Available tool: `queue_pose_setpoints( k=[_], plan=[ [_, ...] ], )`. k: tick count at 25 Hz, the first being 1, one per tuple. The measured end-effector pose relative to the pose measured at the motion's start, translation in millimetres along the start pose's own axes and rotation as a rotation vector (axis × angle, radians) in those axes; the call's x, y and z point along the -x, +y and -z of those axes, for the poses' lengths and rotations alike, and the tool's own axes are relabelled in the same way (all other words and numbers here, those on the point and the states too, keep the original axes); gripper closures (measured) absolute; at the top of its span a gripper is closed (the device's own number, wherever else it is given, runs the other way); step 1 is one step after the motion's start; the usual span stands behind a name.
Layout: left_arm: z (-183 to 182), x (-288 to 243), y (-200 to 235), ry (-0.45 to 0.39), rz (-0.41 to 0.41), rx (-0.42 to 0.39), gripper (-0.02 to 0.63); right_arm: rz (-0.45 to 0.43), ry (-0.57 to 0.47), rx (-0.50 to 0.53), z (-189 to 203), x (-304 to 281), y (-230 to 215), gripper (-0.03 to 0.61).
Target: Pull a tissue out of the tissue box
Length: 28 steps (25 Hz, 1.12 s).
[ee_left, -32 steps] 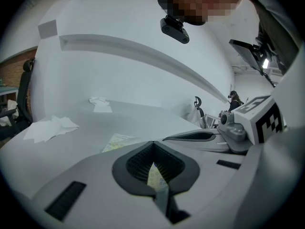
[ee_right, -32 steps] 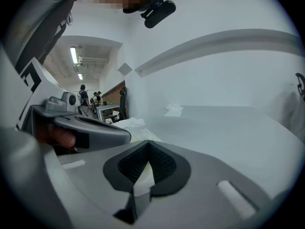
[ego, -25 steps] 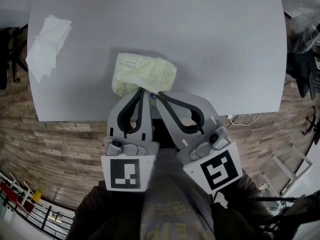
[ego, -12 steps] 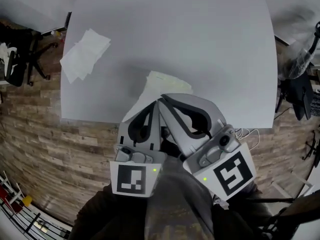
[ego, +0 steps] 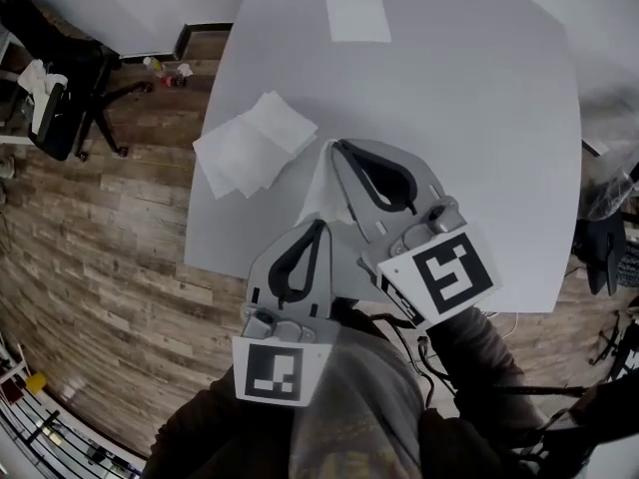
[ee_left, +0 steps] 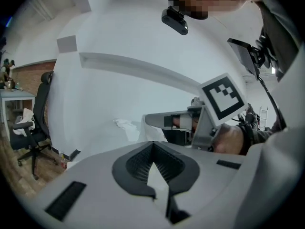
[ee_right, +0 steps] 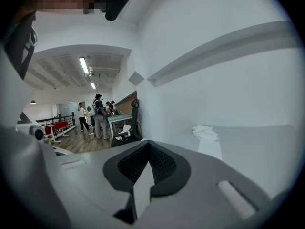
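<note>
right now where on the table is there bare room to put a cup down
Bare: the table right of the right tongs, out to its far and right edges, and the strip between the pile and the far sheet. Crowded: the near left corner, where the pile, the left tongs and the held tissue bunch.

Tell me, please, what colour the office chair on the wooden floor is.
The chair is black; the head view shows it best.

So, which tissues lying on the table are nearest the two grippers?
The loose pile of white tissues by the table's left edge, just left of the right gripper. The other, a flat sheet, lies at the far end.
</note>
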<state>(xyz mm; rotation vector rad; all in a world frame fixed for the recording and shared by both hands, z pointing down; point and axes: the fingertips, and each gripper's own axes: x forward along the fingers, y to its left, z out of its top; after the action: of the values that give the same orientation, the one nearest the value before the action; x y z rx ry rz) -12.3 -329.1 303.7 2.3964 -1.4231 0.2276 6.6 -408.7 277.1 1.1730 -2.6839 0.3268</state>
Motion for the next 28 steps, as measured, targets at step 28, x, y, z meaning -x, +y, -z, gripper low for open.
queue_pose_setpoints(
  k=[28],
  plan=[
    [8,22,151,0.012,-0.098,-0.004,0.615,-0.06,0.186,-0.058,147,-132,101,0.551]
  ],
)
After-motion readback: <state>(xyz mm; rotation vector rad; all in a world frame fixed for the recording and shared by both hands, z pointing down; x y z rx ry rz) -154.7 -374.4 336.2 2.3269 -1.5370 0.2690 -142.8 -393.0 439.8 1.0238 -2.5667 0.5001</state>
